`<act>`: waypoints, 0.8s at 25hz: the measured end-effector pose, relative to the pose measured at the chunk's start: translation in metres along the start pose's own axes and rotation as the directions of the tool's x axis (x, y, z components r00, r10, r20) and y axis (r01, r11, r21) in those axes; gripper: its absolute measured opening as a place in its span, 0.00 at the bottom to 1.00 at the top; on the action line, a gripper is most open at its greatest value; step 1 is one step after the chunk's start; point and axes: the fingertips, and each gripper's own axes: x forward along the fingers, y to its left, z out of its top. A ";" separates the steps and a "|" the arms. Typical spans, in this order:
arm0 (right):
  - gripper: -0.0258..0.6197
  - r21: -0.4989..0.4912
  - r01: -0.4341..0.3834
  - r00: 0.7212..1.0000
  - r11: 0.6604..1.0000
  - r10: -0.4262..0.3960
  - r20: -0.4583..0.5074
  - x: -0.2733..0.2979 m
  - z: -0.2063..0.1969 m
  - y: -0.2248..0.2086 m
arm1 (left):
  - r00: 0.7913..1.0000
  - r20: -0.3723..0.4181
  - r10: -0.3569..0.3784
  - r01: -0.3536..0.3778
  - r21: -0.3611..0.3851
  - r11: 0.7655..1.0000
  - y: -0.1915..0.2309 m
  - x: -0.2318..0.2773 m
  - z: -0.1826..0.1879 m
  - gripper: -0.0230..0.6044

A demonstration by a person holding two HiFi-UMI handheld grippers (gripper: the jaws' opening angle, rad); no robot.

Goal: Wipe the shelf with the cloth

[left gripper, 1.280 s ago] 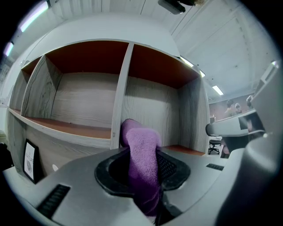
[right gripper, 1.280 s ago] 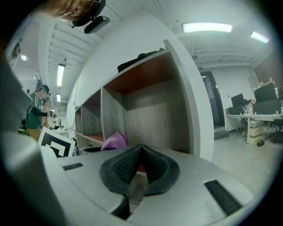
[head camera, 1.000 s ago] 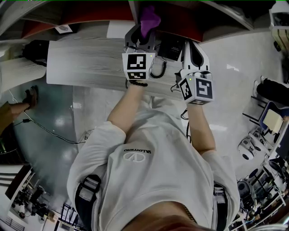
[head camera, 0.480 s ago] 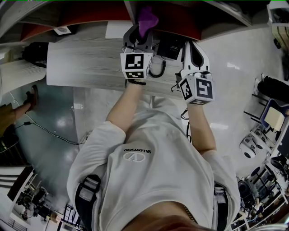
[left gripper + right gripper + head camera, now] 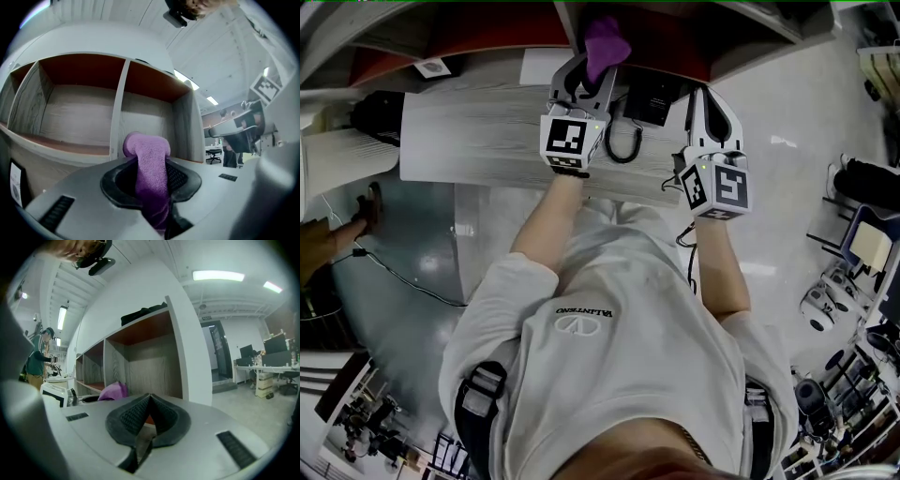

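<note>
— What faces the left gripper (image 5: 150, 176)?

— The shelf (image 5: 117, 108): grey wood-grain compartments with reddish-brown undersides. Its upright divider stands straight beyond the gripper's tips. Under both grippers lies a pale wood-grain counter (image 5: 478, 131).

— And the cloth?

— The purple cloth (image 5: 151, 154) is pinched in the left gripper, whose jaws are clamped tight on it. A rounded wad sticks out past the tips toward the shelf.

— The right gripper (image 5: 149, 416)?

— Its jaws are pressed together with nothing between them. It is held beside the left one, facing the shelf's end compartment.
</note>
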 end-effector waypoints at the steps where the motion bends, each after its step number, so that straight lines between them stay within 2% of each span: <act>1: 0.04 0.000 0.007 1.000 1.000 -0.007 0.005 -0.003 0.002 -0.003 | 1.000 0.015 -0.016 0.016 0.014 1.000 -0.003 -0.003 0.007 0.20; 14: 0.04 -0.030 0.091 0.993 0.995 -0.088 0.083 -0.044 0.042 -0.038 | 0.991 0.131 -0.030 0.025 0.046 0.999 0.004 -0.048 0.093 0.20; 20: 0.04 -0.038 0.139 0.985 0.990 -0.134 0.112 -0.062 0.057 -0.056 | 0.988 0.144 -0.050 0.038 0.083 0.996 0.007 -0.063 0.121 0.20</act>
